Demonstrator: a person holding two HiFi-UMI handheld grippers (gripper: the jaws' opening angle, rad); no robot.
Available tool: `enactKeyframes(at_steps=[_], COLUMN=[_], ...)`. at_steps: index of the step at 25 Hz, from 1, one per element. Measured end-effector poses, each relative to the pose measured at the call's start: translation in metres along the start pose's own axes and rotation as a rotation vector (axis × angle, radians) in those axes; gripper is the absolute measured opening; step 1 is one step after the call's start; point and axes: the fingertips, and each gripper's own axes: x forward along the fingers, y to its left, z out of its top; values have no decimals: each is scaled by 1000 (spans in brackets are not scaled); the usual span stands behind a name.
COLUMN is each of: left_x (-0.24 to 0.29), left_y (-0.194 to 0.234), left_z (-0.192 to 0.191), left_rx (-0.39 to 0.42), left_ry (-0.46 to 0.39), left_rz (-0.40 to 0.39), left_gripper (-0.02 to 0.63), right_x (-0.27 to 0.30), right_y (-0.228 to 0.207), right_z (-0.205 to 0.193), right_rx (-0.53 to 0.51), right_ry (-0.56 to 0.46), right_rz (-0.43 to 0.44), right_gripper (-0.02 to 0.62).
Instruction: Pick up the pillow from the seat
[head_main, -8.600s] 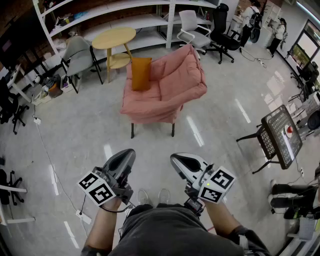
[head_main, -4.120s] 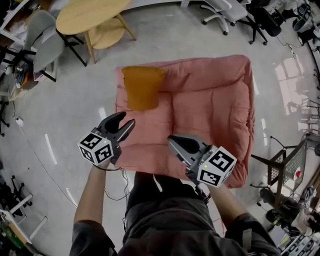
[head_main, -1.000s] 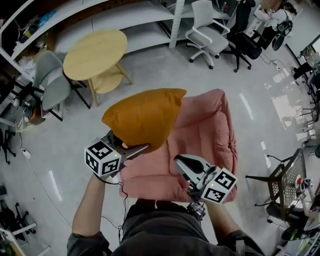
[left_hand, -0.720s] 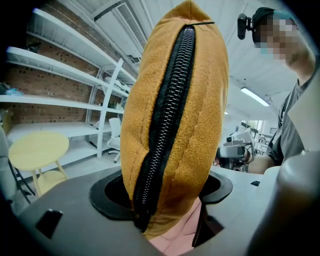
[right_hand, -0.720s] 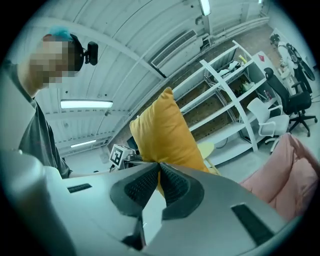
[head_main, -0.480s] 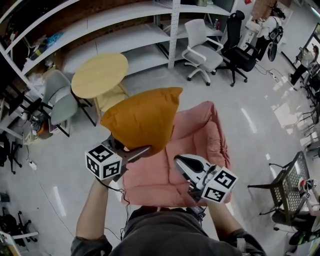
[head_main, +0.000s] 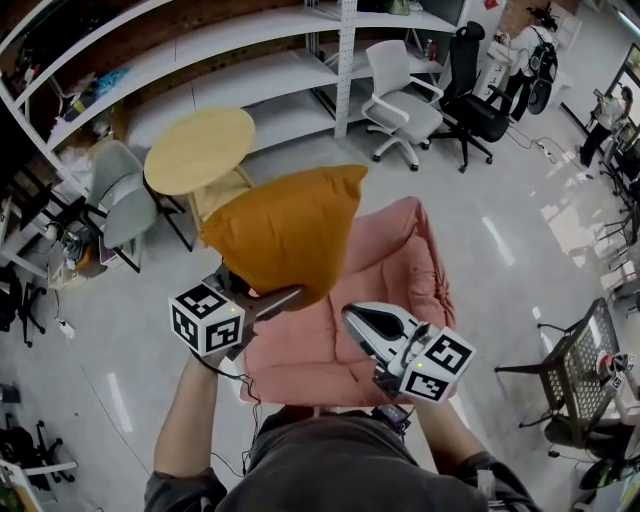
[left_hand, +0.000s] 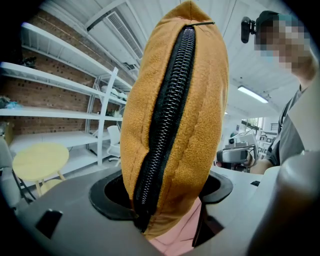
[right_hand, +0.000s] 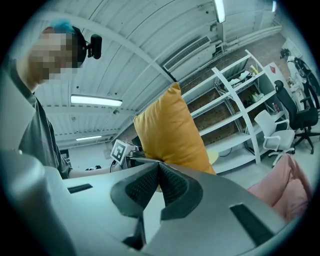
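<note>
**A:** Left tongs (head_main: 262, 298): how do they stand?

**B:** Clamped on the pillow (head_main: 285, 235). Their own view shows both jaws pressed into its lower end, with the black zipper (left_hand: 165, 115) running up between them.

**A:** And the right tongs (head_main: 352, 316)?

**B:** Jaws together, tips touching, nothing between them. They sit at 4 o'clock from the left pair and point toward 10 o'clock.

**A:** Where is the pillow, then?

**B:** Up in the air, rising toward 1 o'clock from the left tongs. It is off the pink seat (head_main: 395, 265), which lies below it toward 5 o'clock.

**A:** Further out?

**B:** From the pillow, 1 round wooden table (head_main: 200, 150) is at 11 o'clock and 1 grey chair (head_main: 120, 205) at 9 o'clock. White shelving (head_main: 250, 70) runs across 12 o'clock. There are 2 office chairs, 1 white (head_main: 400, 100) and 1 black (head_main: 470, 95), between 1 and 2 o'clock.
</note>
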Motion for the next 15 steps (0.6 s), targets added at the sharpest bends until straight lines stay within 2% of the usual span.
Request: enactKeyframes(at_steps=[15], left_x=[4], left_y=[-6], left_z=[-24], left_rx=[-29], left_ry=[31], left_rz=[-12], left_gripper=[364], right_x=[-4], right_y=[9], right_z=[-10], right_rx=[-1], right_ry=[29], right_rz=[3], right_gripper=[15])
